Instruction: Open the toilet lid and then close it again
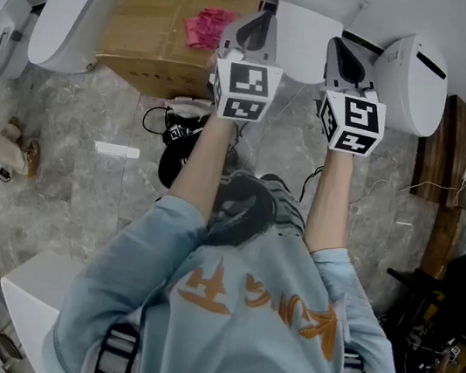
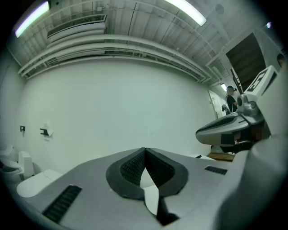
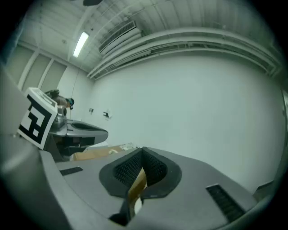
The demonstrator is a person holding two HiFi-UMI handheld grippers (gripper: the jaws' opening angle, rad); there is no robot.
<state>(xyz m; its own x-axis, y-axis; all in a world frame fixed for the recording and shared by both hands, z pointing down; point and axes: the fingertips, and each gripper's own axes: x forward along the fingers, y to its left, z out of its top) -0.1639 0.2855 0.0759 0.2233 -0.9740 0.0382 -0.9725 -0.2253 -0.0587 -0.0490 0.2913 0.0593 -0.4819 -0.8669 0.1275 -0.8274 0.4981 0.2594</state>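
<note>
- Now, head view: left gripper (image 1: 258, 28) and right gripper (image 1: 349, 61) are held level above the toilet (image 1: 303, 42), whose lid seems down; lower them to its front edge.
- Left gripper view: jaws pressed together, empty.
- Right gripper view: likewise; hook under the lid rather than pinching it.

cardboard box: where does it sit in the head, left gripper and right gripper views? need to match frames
Head view: cardboard box at the top, left of centre, beside the left claw.
Left gripper view: not in it.
Right gripper view: cardboard box, a brown strip left of centre, under the left claw.
Shared landmark: the left claw, bottom centre in its own view.
</note>
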